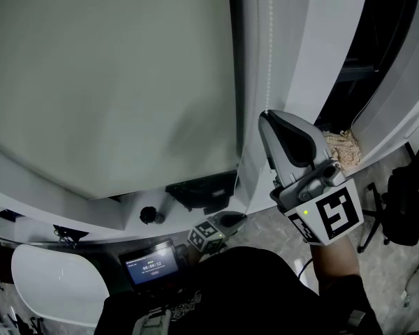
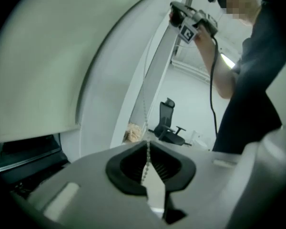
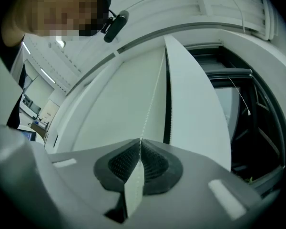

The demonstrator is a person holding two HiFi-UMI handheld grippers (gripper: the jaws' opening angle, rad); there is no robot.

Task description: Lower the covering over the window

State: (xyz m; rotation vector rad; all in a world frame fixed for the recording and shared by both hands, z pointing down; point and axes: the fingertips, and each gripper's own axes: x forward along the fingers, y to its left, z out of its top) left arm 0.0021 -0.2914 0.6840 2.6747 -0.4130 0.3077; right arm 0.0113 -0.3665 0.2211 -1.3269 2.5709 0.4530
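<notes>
Left gripper view: the left gripper (image 2: 148, 146) has its jaws closed on the chain (image 2: 145, 111), low down, with the beads running straight up out of the pads. Right gripper view: the right gripper (image 3: 139, 143) has its jaws closed on the chain too, held high on a raised arm.

We judge this as the middle of a hand-over-hand pull. The blind (image 1: 112, 82) covers most of the window (image 1: 202, 190). Its bottom edge hangs above a dark strip of glass that is not yet covered, so the task looks mostly done.

Next move, as we read it: the left jaws let go, and the right gripper draws the chain straight down, keeping it taut. We can't tell which run of the loop is pinched.
</notes>
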